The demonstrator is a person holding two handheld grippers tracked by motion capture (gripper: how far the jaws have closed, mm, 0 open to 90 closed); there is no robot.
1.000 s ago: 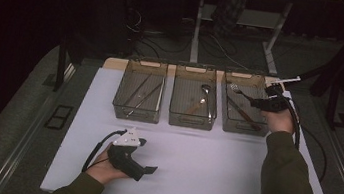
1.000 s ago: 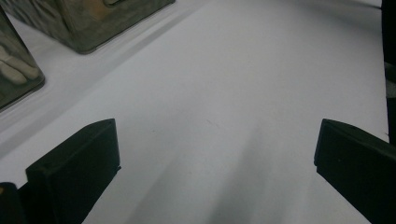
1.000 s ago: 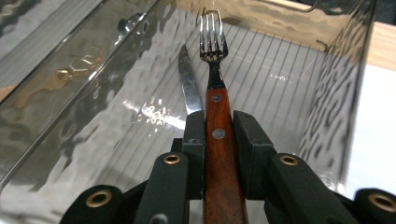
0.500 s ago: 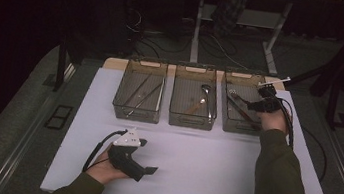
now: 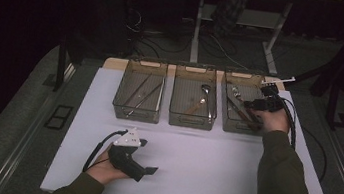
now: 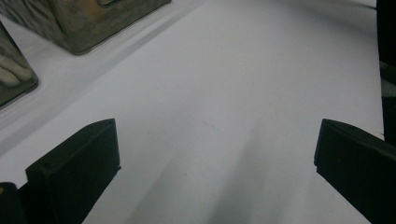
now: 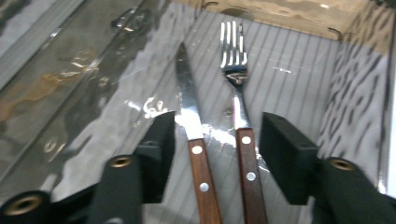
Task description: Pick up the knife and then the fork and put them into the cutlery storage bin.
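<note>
Right gripper view: knife point(image 7: 189, 116) and fork point(image 7: 236, 93) parallel, tips pointing away.

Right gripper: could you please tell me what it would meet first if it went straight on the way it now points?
Probably the knife and fork lying side by side between its open jaws, which have just been opening, then the bin floor; depth is hard to judge.

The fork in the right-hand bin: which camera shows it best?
The right gripper view. There the fork lies close up beside a knife, tines and wooden handle sharp, between the right gripper's open jaws. The high view shows it as a small, dim shape in the right bin. The left gripper view looks across bare table.
</note>
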